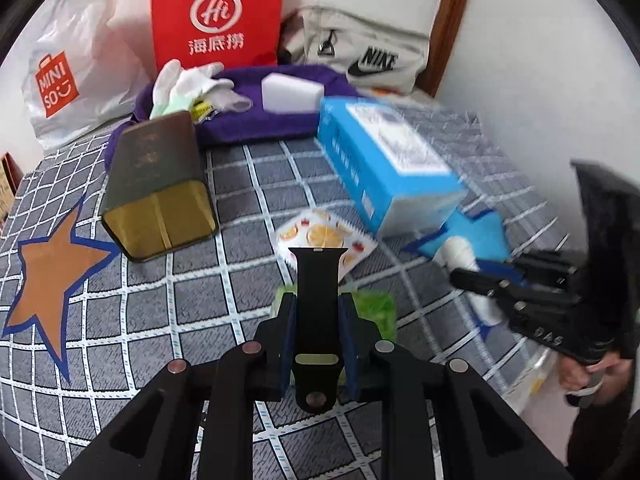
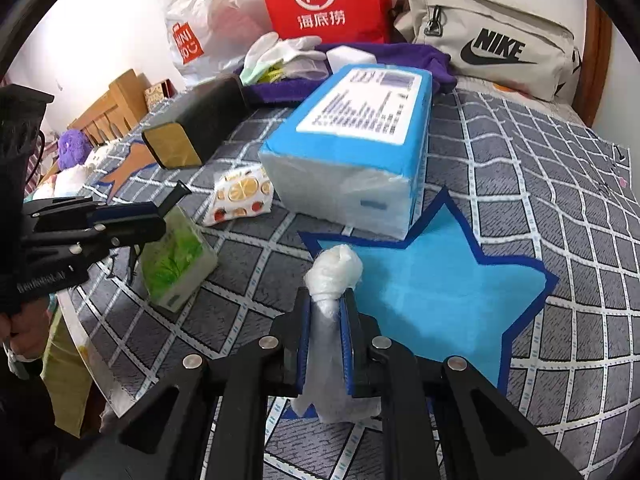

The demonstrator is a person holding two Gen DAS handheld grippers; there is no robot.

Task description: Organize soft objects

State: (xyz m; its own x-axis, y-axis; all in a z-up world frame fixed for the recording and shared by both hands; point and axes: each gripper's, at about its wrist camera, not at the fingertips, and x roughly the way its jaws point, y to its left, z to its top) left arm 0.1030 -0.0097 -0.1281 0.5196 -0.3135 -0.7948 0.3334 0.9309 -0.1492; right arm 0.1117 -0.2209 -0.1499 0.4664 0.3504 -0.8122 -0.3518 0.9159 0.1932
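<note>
Grey checked bedspread, blue tissue pack, tin, purple towel

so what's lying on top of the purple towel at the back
On the purple towel lie white gloves, a white sponge block and a small yellow-labelled item, mostly hidden by the gloves. The dark tin covers the towel's near left edge.

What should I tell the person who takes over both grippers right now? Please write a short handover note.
Left gripper: jaws closed on a black watch strap, held above the green tissue pack.
Right gripper: jaws shut on a white wad of plastic wrap, over the blue star patch.
On the checked bed cover: the big blue tissue pack, the fruit-print tissue pack, the open dark tin. Gloves and a white sponge lie on the purple towel.
Done: cannot tell. Left: place both held things, then the rest.
</note>
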